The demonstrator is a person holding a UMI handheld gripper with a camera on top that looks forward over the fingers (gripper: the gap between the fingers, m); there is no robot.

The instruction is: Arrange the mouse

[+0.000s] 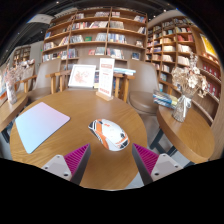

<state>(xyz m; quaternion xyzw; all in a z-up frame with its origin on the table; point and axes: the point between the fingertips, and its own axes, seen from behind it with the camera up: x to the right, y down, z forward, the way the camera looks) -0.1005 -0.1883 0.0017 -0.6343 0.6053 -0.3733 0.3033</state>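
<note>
Gripper: the gripper (111, 160) points forward over a round wooden table, its two fingers spread well apart with nothing clamped between them.
Pads: a magenta pad (75, 156) lines the inner face of the left finger, and another sits on the right finger.
Mouse: the mouse (108, 134) is white and grey with orange-red accents; it lies on the table just ahead of the fingers, roughly in line with the gap between them, and touches neither finger.
Mouse pad: a pale rectangular mouse pad (40, 126) lies flat on the table to the left of the mouse, apart from it and turned at an angle.
Table: the table (70, 105) has a light wood top; its far side is bare.
Vase: a clear vase of flowers (184, 92) stands on a neighbouring table to the right.
Books on table: a small stack of books (165, 100) lies near the vase.
Display: upright books or signs (92, 75) stand beyond the table.
Shelves: tall bookshelves (110, 35) filled with books line the back of the room.
</note>
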